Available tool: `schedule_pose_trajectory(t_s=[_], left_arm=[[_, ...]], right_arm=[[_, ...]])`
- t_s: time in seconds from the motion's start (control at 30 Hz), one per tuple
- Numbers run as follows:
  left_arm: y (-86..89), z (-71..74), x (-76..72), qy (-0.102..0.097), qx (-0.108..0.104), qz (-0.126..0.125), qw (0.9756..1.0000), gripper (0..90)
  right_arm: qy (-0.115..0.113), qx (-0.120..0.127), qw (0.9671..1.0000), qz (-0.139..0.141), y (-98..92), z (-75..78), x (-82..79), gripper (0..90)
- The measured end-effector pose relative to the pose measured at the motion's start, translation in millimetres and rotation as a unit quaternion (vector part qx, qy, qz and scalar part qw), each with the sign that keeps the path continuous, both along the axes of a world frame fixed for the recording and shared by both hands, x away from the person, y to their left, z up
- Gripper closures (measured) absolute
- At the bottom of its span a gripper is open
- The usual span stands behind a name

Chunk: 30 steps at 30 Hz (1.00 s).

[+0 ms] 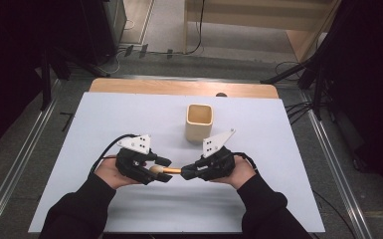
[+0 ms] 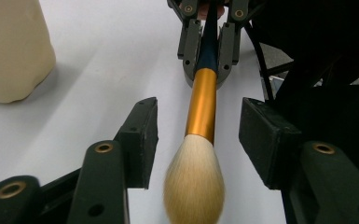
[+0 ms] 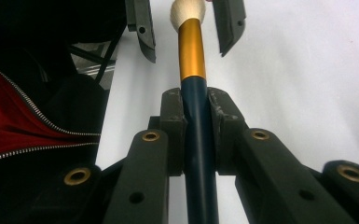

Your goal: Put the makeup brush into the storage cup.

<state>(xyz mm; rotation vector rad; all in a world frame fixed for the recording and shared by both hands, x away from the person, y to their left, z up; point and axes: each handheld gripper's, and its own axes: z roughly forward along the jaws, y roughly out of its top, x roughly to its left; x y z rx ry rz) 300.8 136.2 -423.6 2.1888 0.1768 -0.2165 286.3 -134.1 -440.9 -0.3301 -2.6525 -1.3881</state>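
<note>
A makeup brush (image 1: 166,170) with a dark blue handle, gold ferrule and pale bristles hangs level above the white table between my two grippers. My right gripper (image 3: 195,116) is shut on the dark handle (image 3: 196,140). The brush head (image 2: 194,179) points into my left gripper (image 2: 198,137), whose jaws stand apart on either side of the bristles and ferrule (image 2: 202,105) without touching them. In the high view the left gripper (image 1: 160,168) is at the left and the right gripper (image 1: 188,173) at the right, facing each other. A beige square cup (image 1: 199,122) stands upright behind them.
The white table top (image 1: 129,119) has free room to the left and right of the cup. The cup's side (image 2: 11,51) looms at the upper left of the left gripper view. A dark sleeve with a red zipped lining (image 3: 23,135) lies beside the right gripper.
</note>
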Motion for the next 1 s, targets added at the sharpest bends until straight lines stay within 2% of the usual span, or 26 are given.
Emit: schedule_pose_trajectory(t_s=[0.43,0.6,0.67,0.73,0.8,0.87,0.9,0.97,1.0], left_arm=[[0.5,1.6,-1.7,-0.003,-0.009,-0.011,0.9999,69.9],[-0.6,0.8,-1.4,-0.003,-0.007,-0.018,0.9998,68.4],[-2.0,1.5,-3.2,-0.023,0.009,-0.026,0.9994,65.2],[-4.4,4.6,-1.9,-0.023,0.026,-0.029,0.9990,61.2],[-5.7,7.4,0.0,-0.031,0.037,-0.033,0.9983,60.8],[-8.6,10.8,1.6,-0.033,0.054,-0.041,0.9972,60.9],[-8.6,10.8,1.6,-0.033,0.054,-0.041,0.9972,62.0],[-11.8,13.5,3.3,-0.032,0.066,-0.055,0.9958,63.3],[-13.8,13.9,3.9,-0.031,0.074,-0.055,0.9953,63.3]], right_arm=[[0.002,0.014,0.9999,0.007,3.4,0.1,-0.9,79.0],[0.001,0.016,0.9999,0.007,4.0,0.6,-1.1,79.0],[0.002,0.007,0.9999,0.010,5.2,0.5,-1.3,79.1],[0.002,-0.002,1.0000,0.009,6.1,-0.1,-1.4,79.0],[0.002,-0.008,0.9999,0.011,7.3,-0.9,-1.5,79.0],[0.003,-0.010,0.9999,0.012,8.2,-1.3,-1.6,79.1],[0.003,-0.010,0.9999,0.012,8.2,-1.3,-1.6,79.1],[0.000,-0.013,0.9999,0.011,8.8,-1.3,-1.3,79.0],[0.000,-0.013,0.9999,0.011,8.8,-1.3,-1.3,79.0]])
